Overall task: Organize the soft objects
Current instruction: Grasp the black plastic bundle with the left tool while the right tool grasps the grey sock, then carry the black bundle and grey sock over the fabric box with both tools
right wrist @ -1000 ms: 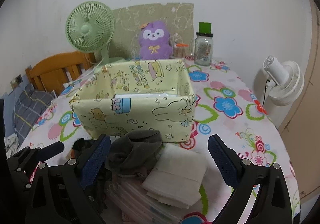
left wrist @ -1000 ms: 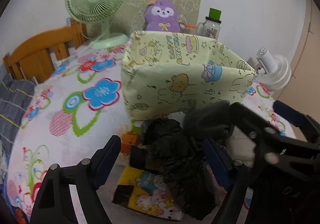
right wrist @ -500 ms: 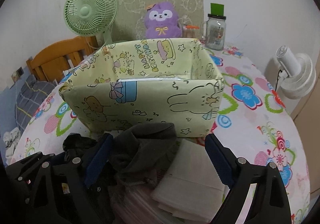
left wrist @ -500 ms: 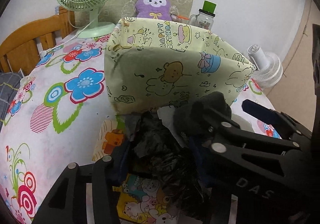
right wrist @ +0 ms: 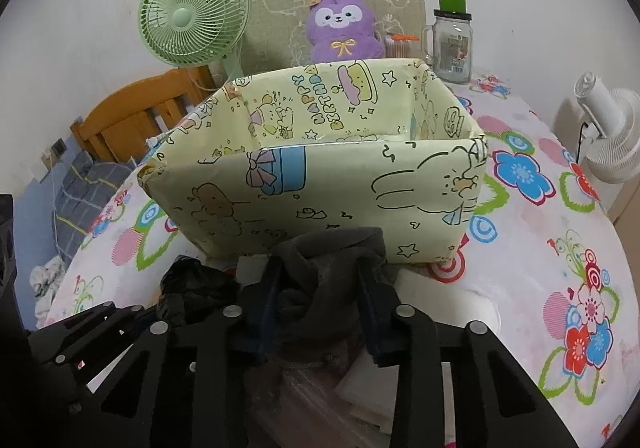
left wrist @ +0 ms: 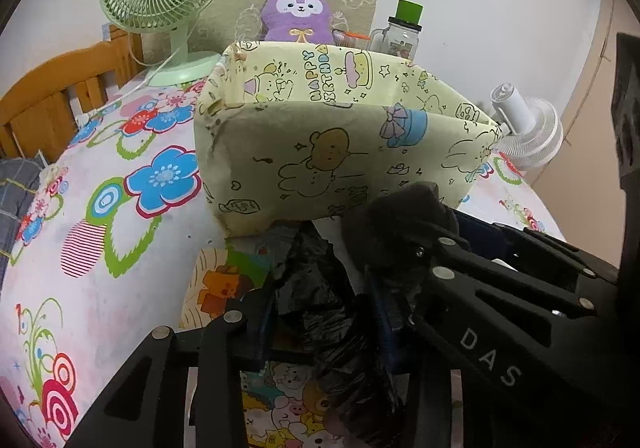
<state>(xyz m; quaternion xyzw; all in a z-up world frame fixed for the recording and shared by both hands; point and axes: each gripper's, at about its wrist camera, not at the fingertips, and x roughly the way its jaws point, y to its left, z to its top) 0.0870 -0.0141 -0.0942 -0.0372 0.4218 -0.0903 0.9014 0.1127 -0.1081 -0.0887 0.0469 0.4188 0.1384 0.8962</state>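
A crumpled black plastic bag (left wrist: 320, 288) lies in front of the yellow cartoon-print box (left wrist: 340, 152) on the flowered table. My left gripper (left wrist: 320, 312) is closing, and its pads press on the bag from both sides. To its right a dark grey cloth (right wrist: 320, 280) sits bunched between the pads of my right gripper (right wrist: 320, 306), which is also closing and squeezes it. The right gripper (left wrist: 440, 272) with the cloth (left wrist: 400, 216) also shows in the left wrist view. The box (right wrist: 320, 184) stands open at the top just beyond both grippers.
A folded white towel (right wrist: 440, 288) and a clear plastic pack (right wrist: 312, 388) lie under the right gripper. A cartoon-print sheet (left wrist: 280, 408) lies under the bag. Behind the box stand a green fan (right wrist: 192, 20), a purple plush (right wrist: 344, 32) and a glass jar (right wrist: 452, 40). A white fan (right wrist: 608, 136) is right.
Both grippers went from wide open to closed, the left on the black bag, the right on the grey cloth. The right gripper came down and closer to the box.
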